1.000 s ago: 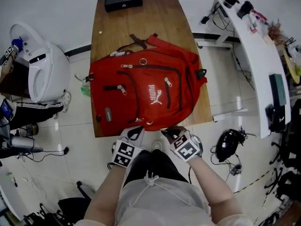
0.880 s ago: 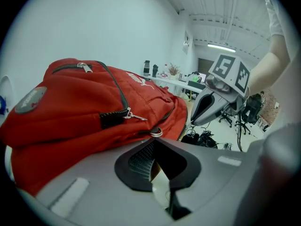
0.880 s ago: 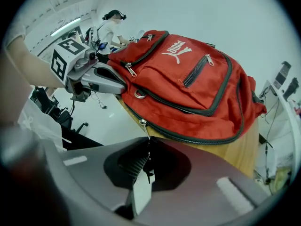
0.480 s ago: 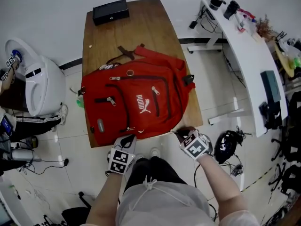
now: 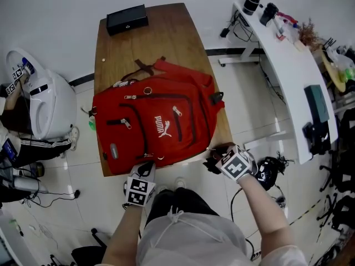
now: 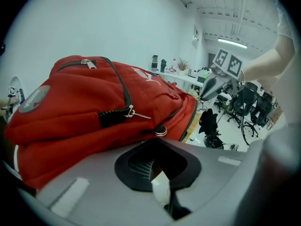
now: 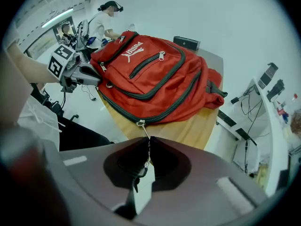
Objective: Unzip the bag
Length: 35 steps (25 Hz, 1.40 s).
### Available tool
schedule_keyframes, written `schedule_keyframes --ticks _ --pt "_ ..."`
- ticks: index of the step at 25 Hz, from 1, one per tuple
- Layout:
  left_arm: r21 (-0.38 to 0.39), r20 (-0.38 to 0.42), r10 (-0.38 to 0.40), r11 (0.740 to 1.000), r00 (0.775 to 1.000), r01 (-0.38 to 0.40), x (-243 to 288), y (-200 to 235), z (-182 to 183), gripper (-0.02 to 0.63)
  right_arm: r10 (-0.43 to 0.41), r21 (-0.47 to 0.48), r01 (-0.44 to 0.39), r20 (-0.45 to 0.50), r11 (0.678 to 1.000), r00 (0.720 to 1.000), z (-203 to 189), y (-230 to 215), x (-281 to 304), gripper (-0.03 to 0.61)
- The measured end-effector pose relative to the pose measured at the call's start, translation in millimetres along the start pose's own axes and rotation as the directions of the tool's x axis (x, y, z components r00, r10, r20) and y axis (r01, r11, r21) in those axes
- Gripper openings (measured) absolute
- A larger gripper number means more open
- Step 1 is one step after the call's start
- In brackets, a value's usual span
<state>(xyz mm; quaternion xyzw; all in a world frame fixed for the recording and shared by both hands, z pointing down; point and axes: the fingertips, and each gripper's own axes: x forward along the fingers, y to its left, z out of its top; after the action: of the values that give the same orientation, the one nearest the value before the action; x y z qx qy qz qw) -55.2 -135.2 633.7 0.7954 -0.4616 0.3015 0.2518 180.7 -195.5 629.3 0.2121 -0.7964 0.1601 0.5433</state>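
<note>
A red backpack (image 5: pixel 161 126) lies flat on the wooden table (image 5: pixel 166 32). My left gripper (image 5: pixel 147 168) sits at its near edge, with the jaws closed into the red fabric (image 6: pixel 84 107); the tips (image 6: pixel 157 142) meet right under the bag. My right gripper (image 5: pixel 212 157) is off the table's near right corner. In the right gripper view its jaws (image 7: pixel 146 139) are shut on the thin metal zipper pull (image 7: pixel 142 128), which hangs from the slider at the bag's (image 7: pixel 155 74) near edge. The main zipper track runs dark along that edge.
A black box (image 5: pixel 126 18) rests at the table's far end. A white machine (image 5: pixel 47 101) stands left of the table, a long white desk (image 5: pixel 294 65) with gear to the right. Cables and a dark object (image 5: pixel 269 168) lie on the floor near my right gripper.
My right gripper has moved right along the bag's near edge to the table's corner, still holding the zipper pull. The left gripper has stayed at the bag's edge.
</note>
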Motion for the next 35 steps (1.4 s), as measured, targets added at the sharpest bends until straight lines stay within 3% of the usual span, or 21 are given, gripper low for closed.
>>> schedule_keyframes --ticks 6,11,17,21,23,26,28,30,33,35 --pt "-0.012 -0.002 0.009 1.0 1.0 -0.009 1 1 -1 0.008 -0.06 -0.03 0.06 -0.011 0.998 0.998 6 -34 -12 0.017" --pt "-0.022 -0.006 0.014 1.0 1.0 -0.014 2 3 -1 0.008 -0.09 0.04 0.089 0.018 0.995 0.996 14 -60 -15 0.018" --pt "-0.041 -0.003 0.023 0.999 1.0 -0.023 3 4 -2 0.008 -0.119 0.11 0.114 0.036 0.987 0.992 10 -59 -7 0.024" --pt "-0.051 0.002 0.035 0.998 0.999 -0.035 1 4 0 0.008 -0.19 0.146 0.177 0.084 0.973 0.978 15 -65 -14 0.032" --pt "-0.052 0.012 0.038 0.998 0.999 -0.038 -3 1 2 0.008 -0.226 0.172 0.203 0.131 0.964 0.965 20 -69 -24 0.08" --pt "-0.054 0.035 0.047 0.997 0.998 -0.045 -13 -3 10 0.008 -0.271 0.237 0.212 0.252 0.948 0.929 35 -72 -51 0.099" --pt "-0.069 0.062 0.056 0.996 0.996 -0.052 -23 -5 15 0.008 -0.301 0.248 0.223 0.347 0.943 0.888 48 -67 -71 0.03" --pt "-0.091 0.105 0.061 0.995 0.993 -0.051 -36 -7 23 0.008 -0.303 0.24 0.215 0.435 0.947 0.848 60 -54 -90 0.006" --pt "-0.105 0.201 0.058 0.994 0.978 -0.038 -63 -12 40 0.008 -0.269 0.229 0.166 0.554 0.959 0.788 74 -22 -111 0.006" --pt "-0.105 0.294 0.037 0.994 0.955 -0.007 -87 -20 56 0.008 -0.245 0.206 0.147 0.611 0.967 0.753 80 4 -123 0.006"
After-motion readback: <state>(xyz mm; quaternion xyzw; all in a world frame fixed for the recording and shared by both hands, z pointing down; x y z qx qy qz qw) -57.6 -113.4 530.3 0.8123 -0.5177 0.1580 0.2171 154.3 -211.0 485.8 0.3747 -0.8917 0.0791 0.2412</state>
